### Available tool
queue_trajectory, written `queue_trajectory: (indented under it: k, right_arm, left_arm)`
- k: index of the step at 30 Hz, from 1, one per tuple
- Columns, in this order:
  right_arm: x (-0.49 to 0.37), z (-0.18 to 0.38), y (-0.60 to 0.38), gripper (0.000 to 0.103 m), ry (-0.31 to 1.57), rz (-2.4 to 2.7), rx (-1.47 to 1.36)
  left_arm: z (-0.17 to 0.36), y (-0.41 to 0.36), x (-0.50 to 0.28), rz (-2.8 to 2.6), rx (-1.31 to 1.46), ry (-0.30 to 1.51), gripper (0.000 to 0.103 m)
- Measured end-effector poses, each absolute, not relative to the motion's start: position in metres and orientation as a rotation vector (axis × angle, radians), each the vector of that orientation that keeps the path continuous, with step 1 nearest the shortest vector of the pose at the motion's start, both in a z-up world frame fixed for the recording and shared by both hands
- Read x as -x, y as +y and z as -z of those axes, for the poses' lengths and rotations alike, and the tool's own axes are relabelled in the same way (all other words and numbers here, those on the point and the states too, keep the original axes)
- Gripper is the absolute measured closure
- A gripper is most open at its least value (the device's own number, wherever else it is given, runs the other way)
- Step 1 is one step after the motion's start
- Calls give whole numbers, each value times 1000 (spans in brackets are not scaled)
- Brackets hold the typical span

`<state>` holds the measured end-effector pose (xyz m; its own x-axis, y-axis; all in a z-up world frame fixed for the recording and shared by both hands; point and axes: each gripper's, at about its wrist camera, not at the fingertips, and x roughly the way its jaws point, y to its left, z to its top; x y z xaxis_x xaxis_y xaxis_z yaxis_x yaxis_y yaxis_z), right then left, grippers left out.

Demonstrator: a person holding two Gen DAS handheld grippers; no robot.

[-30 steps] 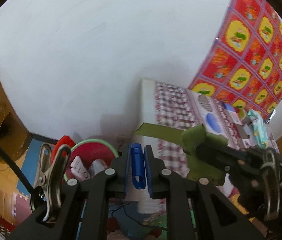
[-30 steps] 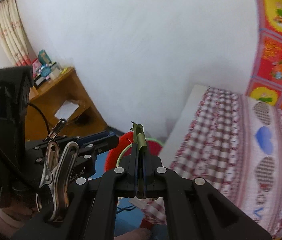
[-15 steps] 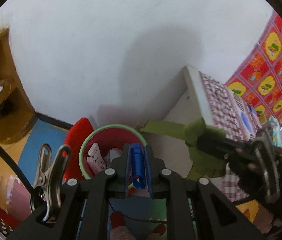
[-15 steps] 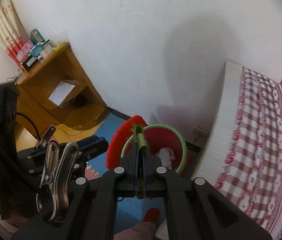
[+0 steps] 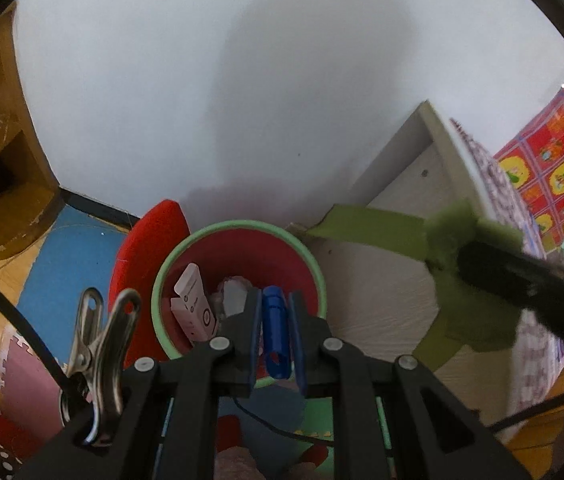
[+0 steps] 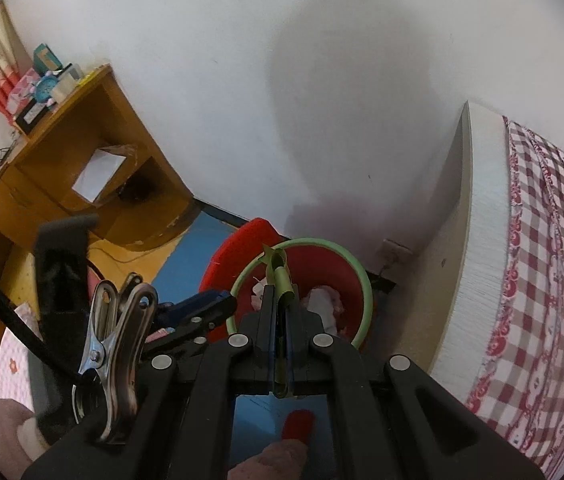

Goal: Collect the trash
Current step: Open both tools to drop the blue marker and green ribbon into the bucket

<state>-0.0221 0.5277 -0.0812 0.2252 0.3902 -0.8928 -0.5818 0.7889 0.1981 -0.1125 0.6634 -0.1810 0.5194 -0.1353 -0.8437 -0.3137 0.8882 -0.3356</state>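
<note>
Two hand-held tools point steeply down toward a red bin [image 5: 242, 256] with a pale green rim, standing on the floor against a white wall [image 5: 202, 80].

The left tool [image 5: 274, 320] is closed on a blue plastic object [image 5: 275, 322], possibly a clip or small tube; the view is too close to say which. The object stands upright between the pads, its top end just past the fingertips. The bin's open mouth lies directly beyond and below the tips. Inside the bin, ahead and to the left of the tips, lie a white and pink tube [image 5: 196, 304] and some crumpled pale rubbish [image 5: 234, 294].

The right tool [image 6: 278, 304] is clamped on a strip of green paper [image 6: 280, 280], which sticks out past the fingertips and ends in a folded point over the bin's near rim. From the left tool's camera the right tool [image 5: 458, 260] shows off to the right, with the green paper trailing from it in long flat strips [image 5: 374, 230].

A red lid or stool [image 6: 242, 248] leans behind the bin, to the left of the tips. To the right of both tools is a bed [image 6: 542, 260] with a red and white checked sheet. Far to the left stands a wooden cabinet [image 6: 94, 152] with small items on top. The floor [image 5: 70, 264] is covered in coloured foam mats.
</note>
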Motion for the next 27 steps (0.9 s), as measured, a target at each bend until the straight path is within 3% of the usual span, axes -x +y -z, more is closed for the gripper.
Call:
queue_trajectory:
  k: [13, 20, 27]
  right_arm:
    - [2, 111, 542, 99, 1225, -636, 209]
    - [-5, 124, 544, 99, 1257, -629, 201]
    - [-12, 141, 549, 99, 1312, -615, 183]
  left_arm:
    - [234, 668, 85, -114, 516, 1112, 89]
    - [245, 672, 79, -115, 525, 1145, 70]
    - [249, 683, 87, -149, 529, 1166, 69]
